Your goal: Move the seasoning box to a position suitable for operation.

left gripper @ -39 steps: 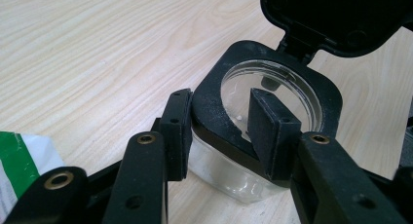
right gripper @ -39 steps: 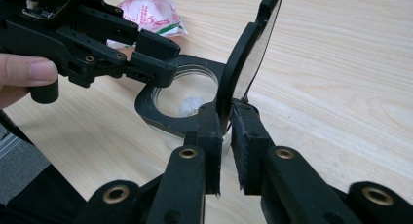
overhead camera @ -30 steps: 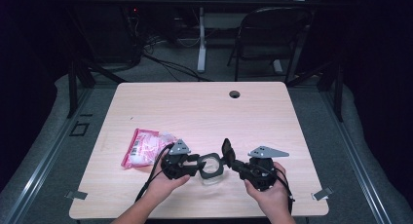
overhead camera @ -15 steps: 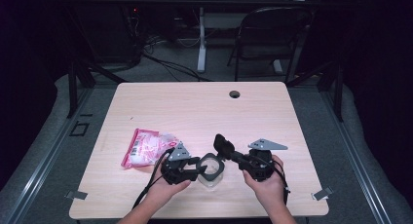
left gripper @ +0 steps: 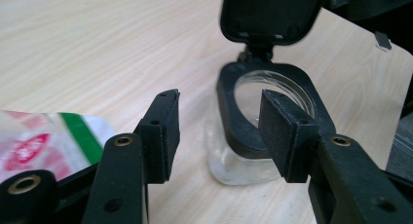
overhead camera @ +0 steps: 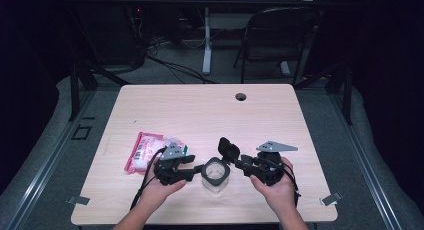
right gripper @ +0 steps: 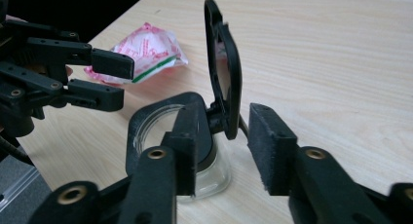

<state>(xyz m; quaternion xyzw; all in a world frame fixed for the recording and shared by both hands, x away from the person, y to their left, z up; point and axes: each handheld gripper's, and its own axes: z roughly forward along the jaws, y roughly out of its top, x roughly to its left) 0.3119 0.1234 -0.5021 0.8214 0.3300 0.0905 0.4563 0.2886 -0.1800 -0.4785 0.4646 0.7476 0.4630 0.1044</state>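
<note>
Pale wood table (overhead camera: pixel 200 110) ran bare from my hands out to its far edge, with open room to move on every side but the left. Near the front edge I held my left gripper (overhead camera: pixel 196 171) low and level, pointing right at the jar (overhead camera: pixel 215 176); its jaws had just been opening and stood apart, with nothing between them, the jar's black rim just beyond the pads (left gripper: pixel 163 136). My right gripper (overhead camera: pixel 239 162) pointed left from the other side, hand cupped under its body. Its jaws had just been opening too, and stood apart beside the hinge of the lid (right gripper: pixel 221 68); I could not tell whether one pad brushed it, but nothing was clamped. The clear jar sat on the table between the two grippers, its black hinged lid tipped up and open, standing nearly upright over the far side of the mouth. Just behind my left gripper lay a pink and white packet (overhead camera: pixel 145 151), the only thing crowding that hand. Farther out, a round grommet hole (overhead camera: pixel 241 96) sat near the far edge, well apart from the work.
</note>
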